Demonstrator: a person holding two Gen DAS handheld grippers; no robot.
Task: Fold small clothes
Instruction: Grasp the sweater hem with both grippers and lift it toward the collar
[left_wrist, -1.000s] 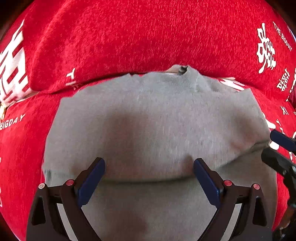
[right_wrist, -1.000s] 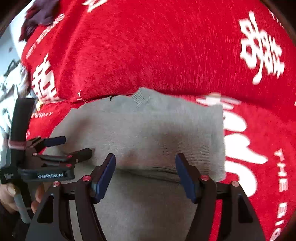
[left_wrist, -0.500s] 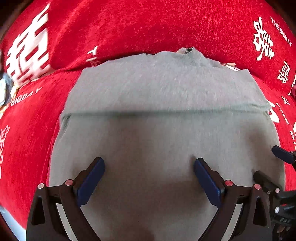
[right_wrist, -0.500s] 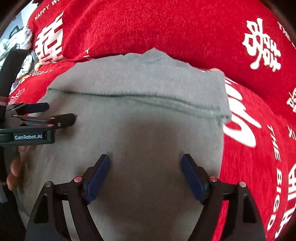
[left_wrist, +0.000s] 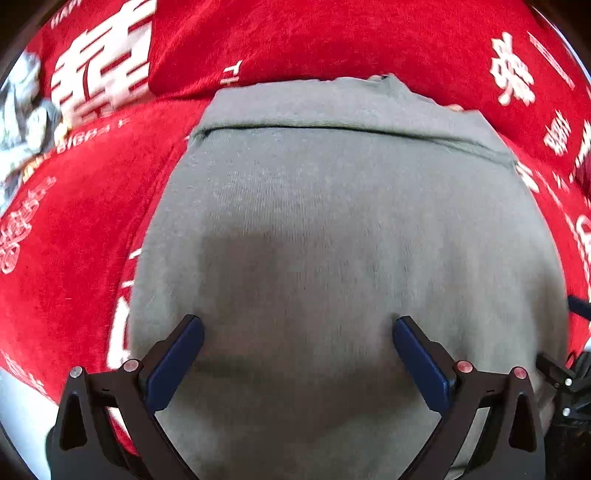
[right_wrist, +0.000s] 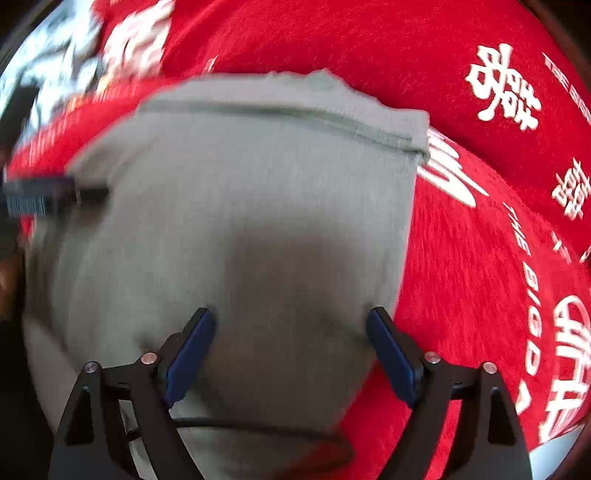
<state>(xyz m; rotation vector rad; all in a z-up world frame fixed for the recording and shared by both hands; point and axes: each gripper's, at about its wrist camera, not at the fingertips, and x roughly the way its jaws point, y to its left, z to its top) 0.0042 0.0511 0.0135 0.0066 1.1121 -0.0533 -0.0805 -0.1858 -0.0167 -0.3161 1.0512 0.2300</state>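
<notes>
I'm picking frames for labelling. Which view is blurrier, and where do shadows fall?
Right wrist view: motion-smeared, worst at the left edge where the left gripper streaks; a dark shadow sits on the garment ahead of the right gripper. Left wrist view: sharper, knit visible, softer shadow; fisheye bends the blanket print in both.

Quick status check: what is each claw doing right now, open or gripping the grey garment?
Left claw: open, holding nothing, over the grey garment.
Right claw: open, holding nothing, over the same garment.
</notes>
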